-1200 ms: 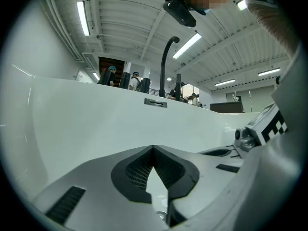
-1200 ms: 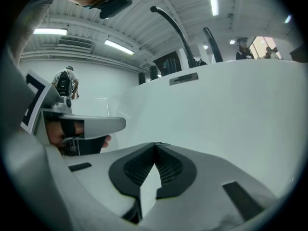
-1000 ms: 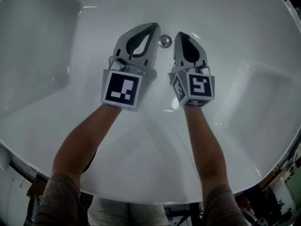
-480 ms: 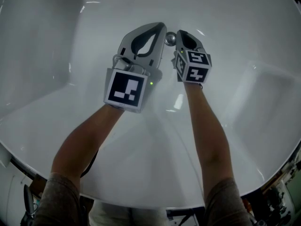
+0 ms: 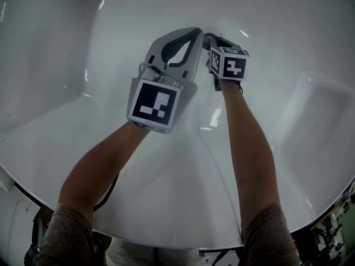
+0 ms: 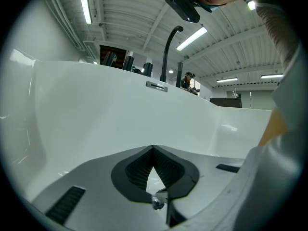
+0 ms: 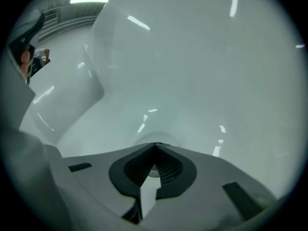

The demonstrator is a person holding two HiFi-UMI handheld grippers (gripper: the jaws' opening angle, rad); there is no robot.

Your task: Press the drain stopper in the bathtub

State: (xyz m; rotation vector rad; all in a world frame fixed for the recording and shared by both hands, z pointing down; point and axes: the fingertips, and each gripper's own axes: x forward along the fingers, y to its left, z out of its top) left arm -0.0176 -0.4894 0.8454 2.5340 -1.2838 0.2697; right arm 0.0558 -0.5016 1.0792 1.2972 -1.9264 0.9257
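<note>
Head view, lower frame: two bare forearms reach into the glossy white bathtub [image 5: 166, 204]. At upper centre the left claw [image 5: 195, 33] is closed and empty, beside the right claw [image 5: 211, 40], also closed, tipped toward the drain. In the right gripper view the pale rounded drain stopper [image 7: 161, 137] sits just past the tips. I'd push straight down, centred, so they don't skid off.

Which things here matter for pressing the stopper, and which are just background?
In the job:
bathtub
drain stopper, apparently the dome just past the tips of the right gripper, which is shut

Just there:
left gripper, shut, aimed at the tub wall
black faucet
overflow plate
</note>
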